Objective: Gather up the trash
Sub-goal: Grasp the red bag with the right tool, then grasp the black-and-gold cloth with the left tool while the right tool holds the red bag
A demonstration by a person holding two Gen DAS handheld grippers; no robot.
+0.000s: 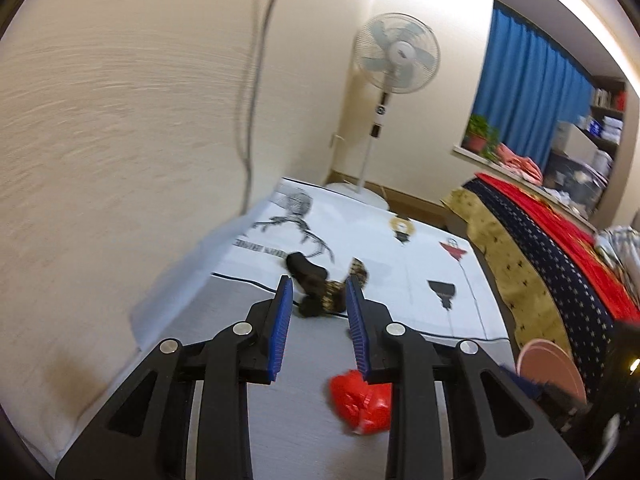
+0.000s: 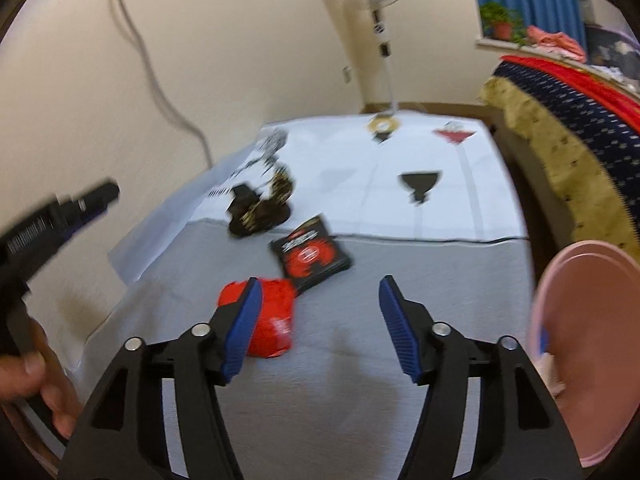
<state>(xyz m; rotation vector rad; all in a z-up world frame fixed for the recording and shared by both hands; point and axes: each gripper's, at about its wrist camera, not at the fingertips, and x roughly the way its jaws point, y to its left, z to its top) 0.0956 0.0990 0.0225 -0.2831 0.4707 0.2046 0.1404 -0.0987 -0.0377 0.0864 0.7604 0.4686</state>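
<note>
Trash: red crumpled wrapper [image 2: 262,320], black-and-red snack packet [image 2: 312,258] and a dark gold-patterned wrapper heap [image 2: 262,210], all lying loose on the bed [image 2: 360,360].

Right tool: right tool [image 2: 316,330] stands wide, nothing between its blue pads [image 2: 400,334]; it points down at bare grey sheet.

Left tool: left tool [image 1: 318,326] is set narrower, its pads apart and empty. In the right wrist view it shows blurred at 9 o'clock, held by a hand [image 2: 28,372].

Key relation: from the right tool, the red crumpled wrapper lies at about 10 o'clock, partly hidden behind the left pad and outside the gap. The black-and-red snack packet lies just beyond it at 12 o'clock, touching or nearly touching its far corner; its long axis runs tilted, from 11 toward 5.

From the left tool: the red crumpled wrapper [image 1: 360,404] sits at 5 o'clock, beneath the right finger; the dark gold-patterned wrapper heap [image 1: 320,290] lies straight ahead at 12 o'clock, framed between the fingertips but further off.

Nearer hand: by my reading the right one suits the red piece, after a shift toward 10 o'clock.

Receptacle: pink round bin [image 2: 584,352] at 3 o'clock of the right tool, at the bed's edge; likely where the pieces go.
</note>
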